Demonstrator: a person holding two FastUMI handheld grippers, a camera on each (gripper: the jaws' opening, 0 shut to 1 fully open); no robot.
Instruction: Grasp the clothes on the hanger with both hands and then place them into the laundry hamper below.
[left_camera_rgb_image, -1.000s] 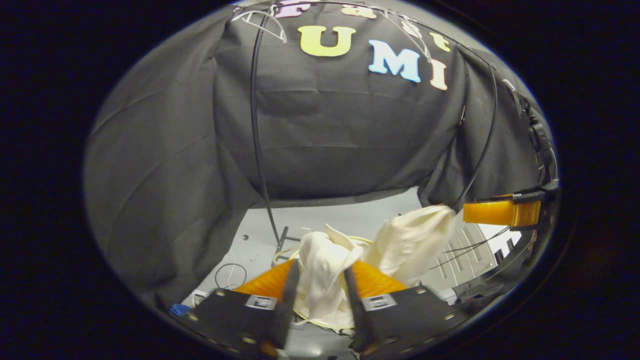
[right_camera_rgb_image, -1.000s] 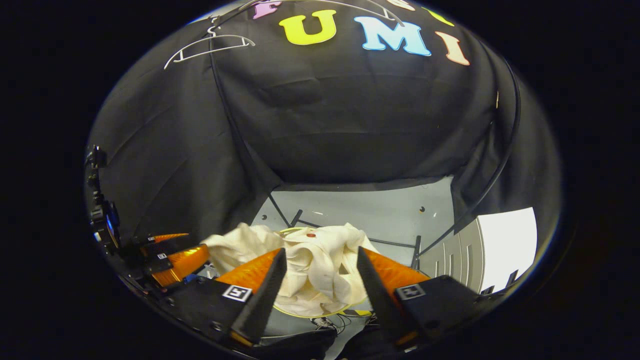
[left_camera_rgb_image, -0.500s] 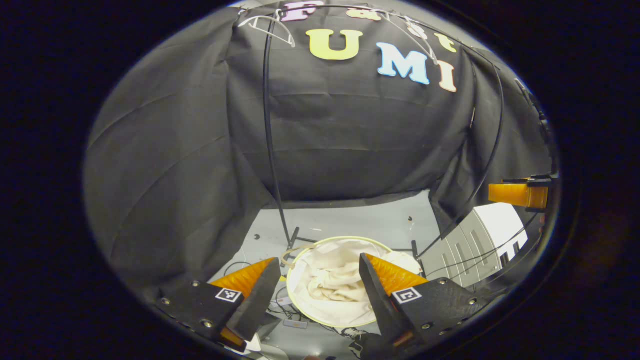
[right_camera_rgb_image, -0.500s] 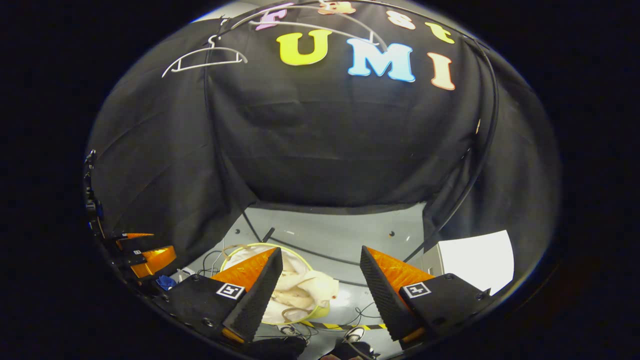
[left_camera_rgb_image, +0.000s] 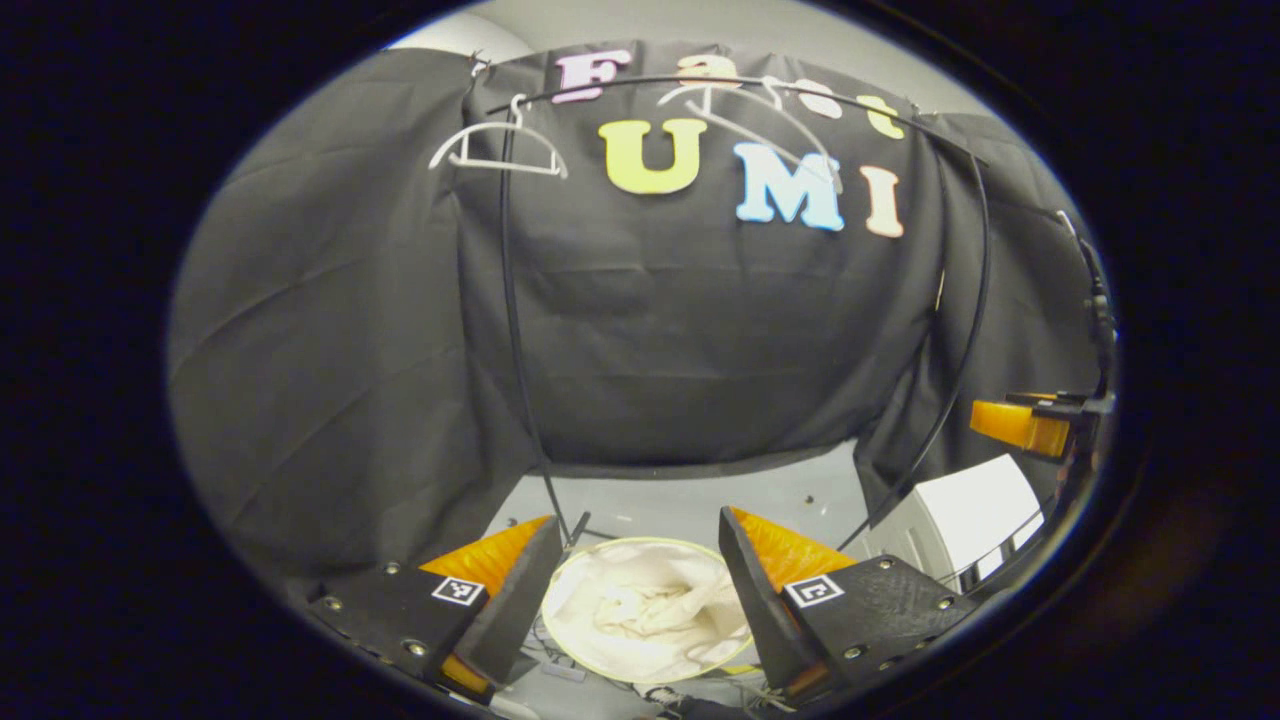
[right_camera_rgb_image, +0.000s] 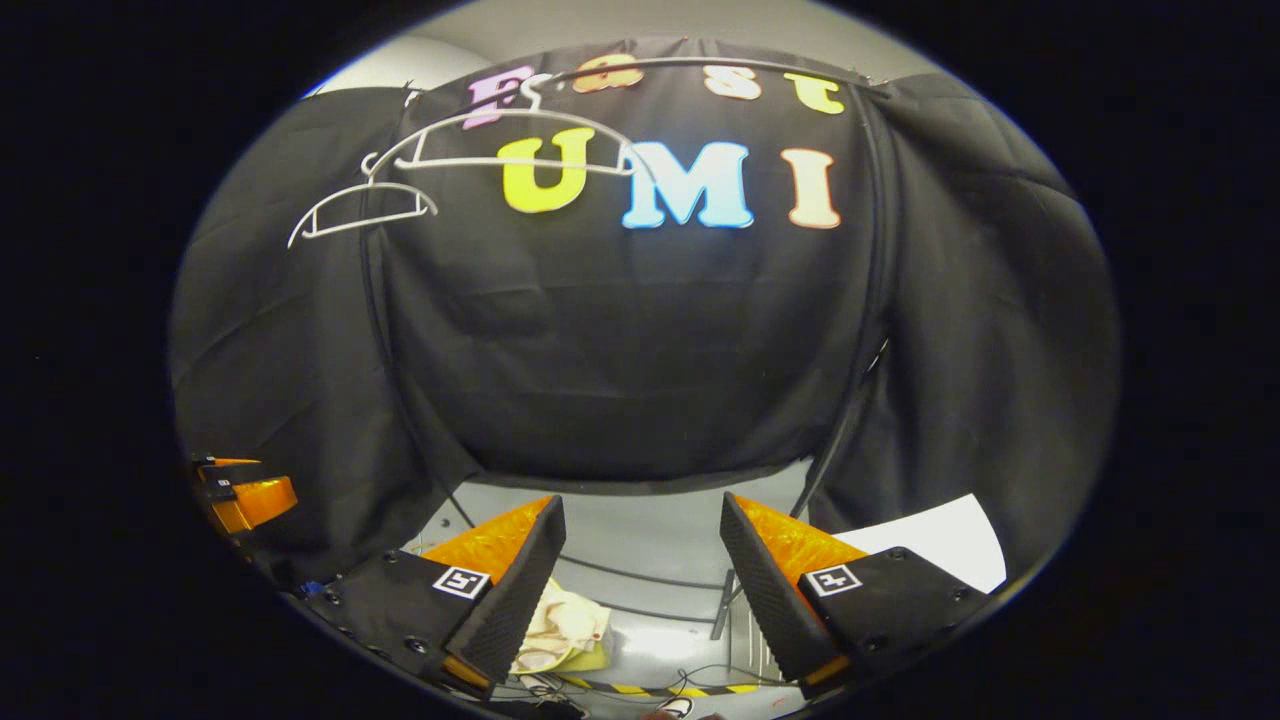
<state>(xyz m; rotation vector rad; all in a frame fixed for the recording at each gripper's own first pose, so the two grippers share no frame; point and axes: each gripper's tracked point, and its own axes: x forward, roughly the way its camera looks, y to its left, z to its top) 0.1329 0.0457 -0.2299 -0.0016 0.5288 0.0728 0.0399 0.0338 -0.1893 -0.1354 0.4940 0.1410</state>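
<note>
Cream-coloured clothes (left_camera_rgb_image: 640, 610) are sitting bunched up inside the round laundry hamper (left_camera_rgb_image: 600, 665) on the grey floor (left_camera_rgb_image: 690, 500), and I'm looking down at them from the left gripper view, right between my left gripper (left_camera_rgb_image: 638, 590) fingers. That gripper is hanging wide apart with nothing in it, well above the hamper.

Over in the right gripper view, my right gripper (right_camera_rgb_image: 640, 575) is spread wide too, also holding nothing. I'm catching just a bit of the clothes (right_camera_rgb_image: 560, 630) and a sliver of the hamper rim (right_camera_rgb_image: 590, 657) poking out past the left-hand finger, low down in that view. It's pretty squashed at the edge there, so I can't really say how the cloth is lying.

Up top, two white hangers (left_camera_rgb_image: 497, 150) are hanging bare on the black rail (left_camera_rgb_image: 700, 85) in front of the black cloth wall (left_camera_rgb_image: 660, 320). I'm seeing the same pair of hangers (right_camera_rgb_image: 510, 150) in the right gripper view. A white cabinet (left_camera_rgb_image: 965, 515) is sitting off to the side on the floor, and the other gripper's orange finger (left_camera_rgb_image: 1020, 425) is peeking in above it.
</note>
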